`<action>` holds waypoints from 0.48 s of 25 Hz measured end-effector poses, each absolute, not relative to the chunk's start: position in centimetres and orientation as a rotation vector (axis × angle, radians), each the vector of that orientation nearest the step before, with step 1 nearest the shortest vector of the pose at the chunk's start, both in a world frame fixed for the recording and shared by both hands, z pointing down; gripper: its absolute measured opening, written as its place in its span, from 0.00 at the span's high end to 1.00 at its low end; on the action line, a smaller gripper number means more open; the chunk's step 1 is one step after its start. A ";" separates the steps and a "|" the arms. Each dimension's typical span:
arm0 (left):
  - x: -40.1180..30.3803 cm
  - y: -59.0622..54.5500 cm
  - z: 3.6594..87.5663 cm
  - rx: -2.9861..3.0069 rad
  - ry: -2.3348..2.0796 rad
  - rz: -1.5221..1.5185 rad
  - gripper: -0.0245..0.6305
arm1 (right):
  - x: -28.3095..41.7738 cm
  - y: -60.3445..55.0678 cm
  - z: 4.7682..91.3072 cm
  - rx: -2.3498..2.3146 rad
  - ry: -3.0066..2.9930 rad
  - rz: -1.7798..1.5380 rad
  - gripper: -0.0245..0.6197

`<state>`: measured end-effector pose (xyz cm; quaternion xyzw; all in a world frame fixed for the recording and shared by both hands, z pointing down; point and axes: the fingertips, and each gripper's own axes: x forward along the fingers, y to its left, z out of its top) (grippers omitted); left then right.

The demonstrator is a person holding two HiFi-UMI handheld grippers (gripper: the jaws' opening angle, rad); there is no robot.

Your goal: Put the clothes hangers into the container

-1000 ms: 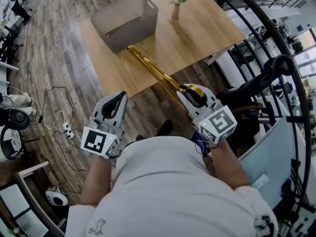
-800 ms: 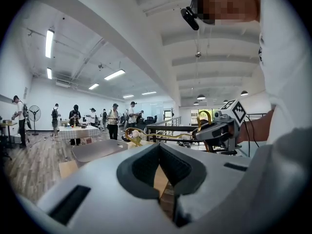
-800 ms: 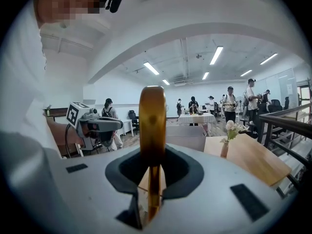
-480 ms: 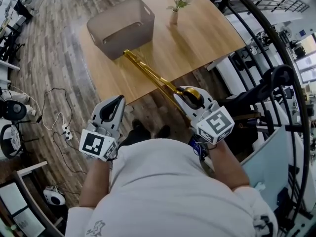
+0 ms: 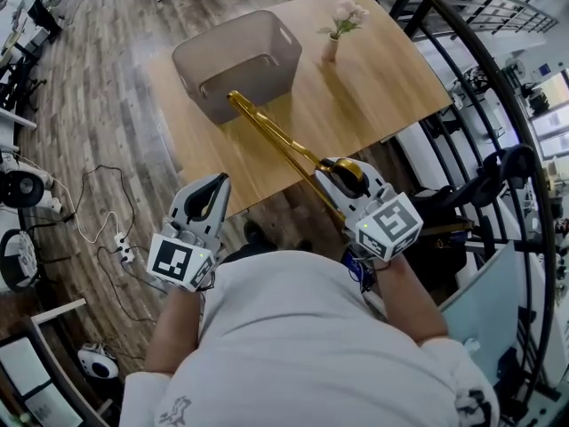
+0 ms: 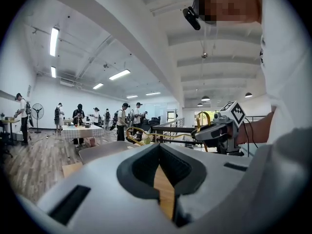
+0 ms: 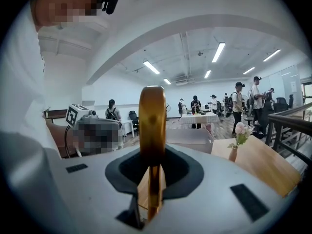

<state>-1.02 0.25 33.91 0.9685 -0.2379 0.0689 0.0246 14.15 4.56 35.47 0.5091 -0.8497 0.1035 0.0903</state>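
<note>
Right of centre, the right gripper (image 5: pixel 338 172) clamps the gold metal clothes hanger (image 5: pixel 276 134), far end near the grey plastic container (image 5: pixel 258 20) at upper centre; the left gripper (image 5: pixel 216 185) is closed, empty. Clear the rim before release.

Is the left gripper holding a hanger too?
No: the left gripper has nothing between its jaws, while the gold hanger is clamped in the right gripper.

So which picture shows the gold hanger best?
The head view: the hanger shows full length, from the right hand-held gripper toward the container. The right gripper view sees only its hook, edge-on between the jaws; the left gripper view shows it small and far off.
</note>
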 end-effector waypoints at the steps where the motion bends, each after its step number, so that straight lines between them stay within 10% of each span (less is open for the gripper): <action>1: -1.5 -0.5 33.8 2.995 -0.735 0.206 0.95 | 13.6 3.8 35.4 1.514 -2.525 0.307 0.85; 12: -7.6 -7.3 33.7 2.987 -0.754 0.158 0.95 | 7.8 -3.6 34.8 1.490 -2.505 0.278 0.85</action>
